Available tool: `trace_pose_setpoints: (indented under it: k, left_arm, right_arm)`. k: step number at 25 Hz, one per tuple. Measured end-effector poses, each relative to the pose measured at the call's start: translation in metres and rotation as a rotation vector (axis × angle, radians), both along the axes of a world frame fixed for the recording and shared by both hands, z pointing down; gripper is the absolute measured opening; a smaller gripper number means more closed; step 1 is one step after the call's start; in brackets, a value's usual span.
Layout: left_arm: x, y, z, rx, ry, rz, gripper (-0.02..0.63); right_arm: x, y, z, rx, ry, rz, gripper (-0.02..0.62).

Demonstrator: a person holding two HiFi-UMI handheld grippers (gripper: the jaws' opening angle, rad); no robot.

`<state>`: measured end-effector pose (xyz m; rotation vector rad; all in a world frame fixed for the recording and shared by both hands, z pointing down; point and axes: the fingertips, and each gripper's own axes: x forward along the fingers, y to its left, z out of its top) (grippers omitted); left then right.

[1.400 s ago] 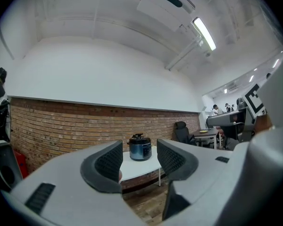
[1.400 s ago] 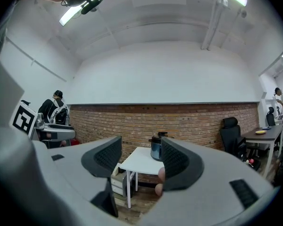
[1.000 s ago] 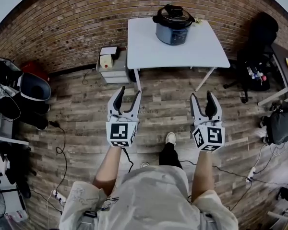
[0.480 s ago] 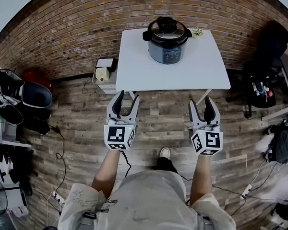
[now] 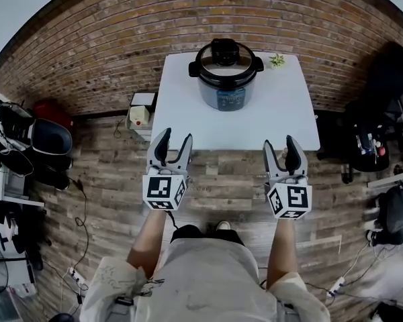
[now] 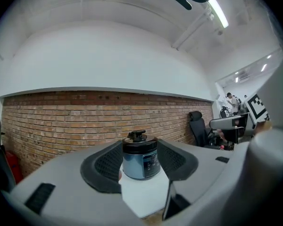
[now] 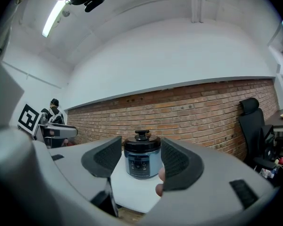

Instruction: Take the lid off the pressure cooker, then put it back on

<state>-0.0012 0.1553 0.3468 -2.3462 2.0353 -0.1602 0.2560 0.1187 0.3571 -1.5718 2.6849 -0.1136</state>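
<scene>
The head view looks steeply down from above, with the worktop far off at upper middle. Both gripper views look level and low at the same far pot.

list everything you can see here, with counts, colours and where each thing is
pressure cooker: one, blue-grey, back middle of the table
lid: one, black with a knob, seated on the cooker
table: one, white, against the brick wall
plant: one, small, green, back right of the table
drawer unit: one, pale, on the floor left of the table
office chair: one, black, right of the table
bags: several, dark, far left
cables: a few, dark, on the wooden floor
left tool: one, grey, jaws apart, empty
right tool: one, grey, jaws apart, empty
</scene>
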Motion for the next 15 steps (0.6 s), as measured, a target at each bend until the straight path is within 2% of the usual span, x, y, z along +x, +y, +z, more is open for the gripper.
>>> trace_pose_setpoints:
  k: [10, 15]
  left_arm:
    - [-0.023, -0.061, 0.004, 0.008, 0.011, -0.046, 0.242]
    - [-0.048, -0.109, 0.011, 0.018, 0.034, -0.029, 0.242]
  right_arm:
    - [-0.02, -0.069, -0.001, 0.011, 0.02, -0.046, 0.275]
    - [-0.044, -0.113, -0.004, 0.034, 0.036, -0.04, 0.275]
